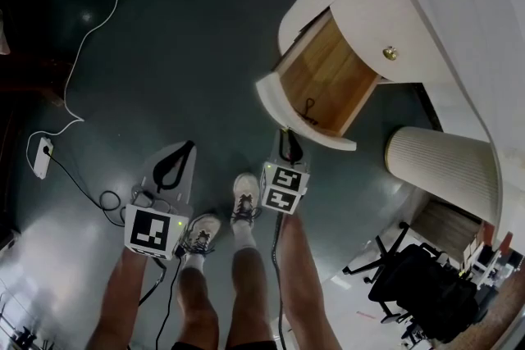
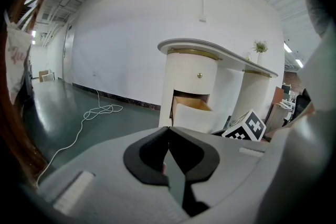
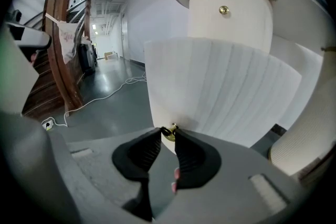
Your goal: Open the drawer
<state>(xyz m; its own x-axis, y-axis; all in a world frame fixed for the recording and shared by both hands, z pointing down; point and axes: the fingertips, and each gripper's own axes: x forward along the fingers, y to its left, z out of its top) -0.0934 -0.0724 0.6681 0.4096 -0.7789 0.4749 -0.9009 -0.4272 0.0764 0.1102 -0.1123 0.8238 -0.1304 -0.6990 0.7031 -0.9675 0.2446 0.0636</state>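
The cream drawer (image 1: 283, 106) of a curved white desk stands pulled out, its wooden inside (image 1: 328, 78) showing. My right gripper (image 1: 289, 145) is at the drawer's ribbed front (image 3: 220, 86), shut on the small brass knob (image 3: 169, 131), which sits between its black pads (image 3: 190, 152). My left gripper (image 1: 187, 146) hangs over the dark floor to the left, apart from the desk, jaws shut on nothing (image 2: 168, 131). In the left gripper view the open drawer (image 2: 191, 113) lies ahead, beside the right gripper's marker cube (image 2: 247, 127).
An upper drawer with a brass knob (image 1: 390, 53) stays closed above. A ribbed pedestal (image 1: 443, 164) stands at the right, and a black office chair (image 1: 418, 275) lower right. The person's feet (image 1: 238, 205) are between the grippers. A white cable (image 1: 107, 12) runs to a power strip (image 1: 41, 156).
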